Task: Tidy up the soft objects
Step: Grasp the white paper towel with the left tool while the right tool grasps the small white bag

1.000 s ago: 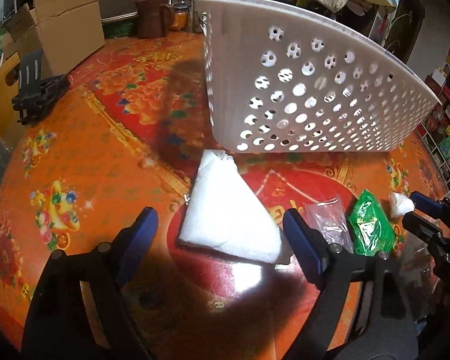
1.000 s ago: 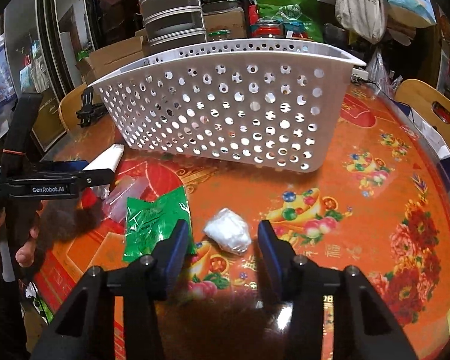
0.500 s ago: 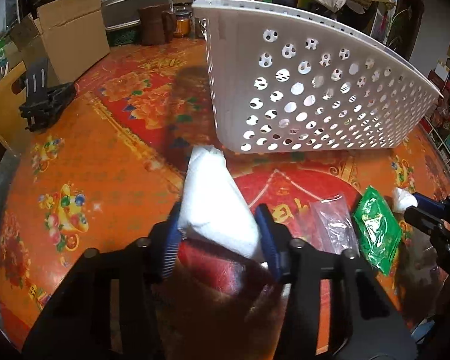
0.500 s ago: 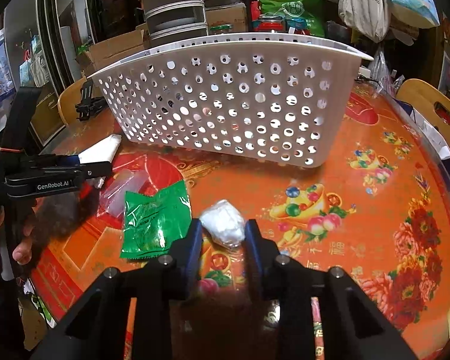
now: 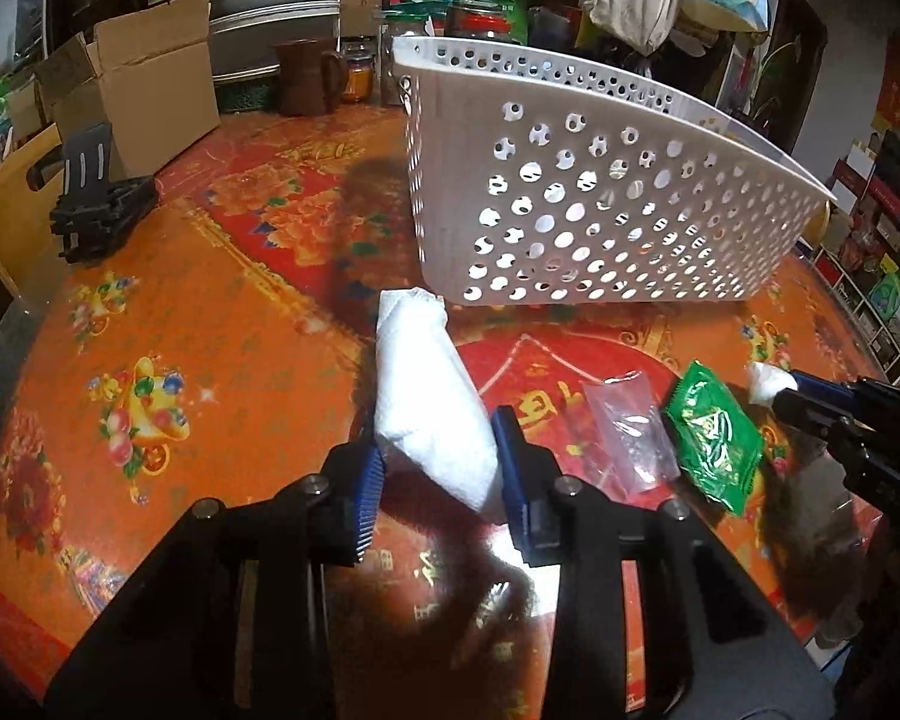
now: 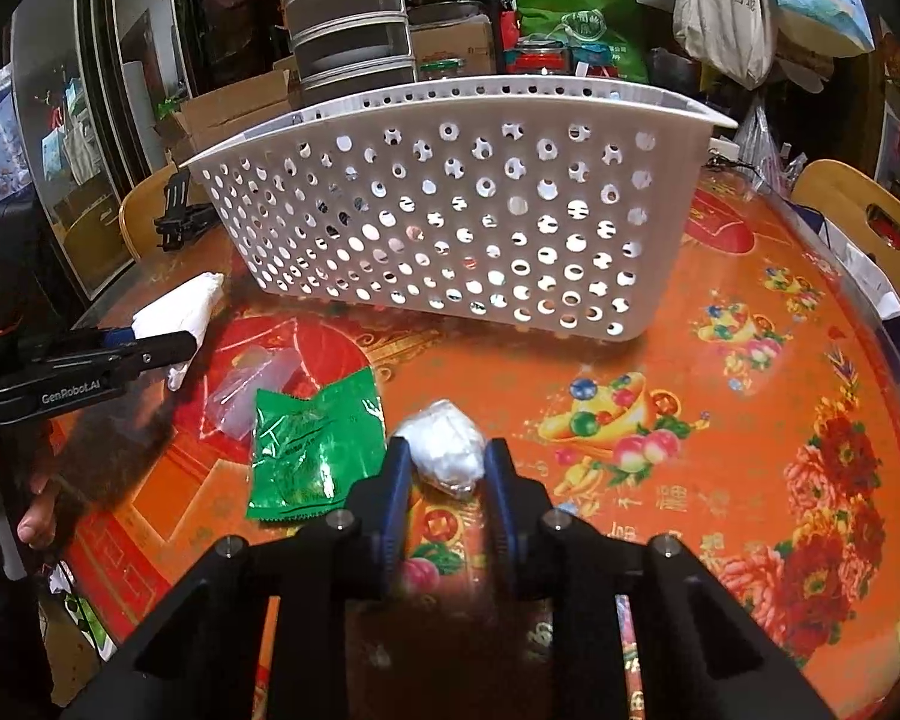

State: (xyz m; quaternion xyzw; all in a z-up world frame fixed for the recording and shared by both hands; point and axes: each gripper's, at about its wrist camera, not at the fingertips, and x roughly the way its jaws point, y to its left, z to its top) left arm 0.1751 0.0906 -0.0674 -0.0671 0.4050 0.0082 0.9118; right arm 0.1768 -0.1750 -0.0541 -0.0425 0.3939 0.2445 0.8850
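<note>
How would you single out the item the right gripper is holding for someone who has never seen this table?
Start at the white perforated basket on the orange floral tablecloth. In front of it lie a clear plastic bag and a green foil packet. Just right of the packet, the right gripper pinches a small crumpled white wad in clear wrap, the only rounded lump.

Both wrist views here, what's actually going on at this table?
A person works two handheld claws. The left claw is shut on a long white tissue pack, its far end raised. The right claw is shut on a small crumpled white plastic bundle. A green foil packet and a clear plastic bag lie on the table, in front of the white perforated plastic basket.
</note>
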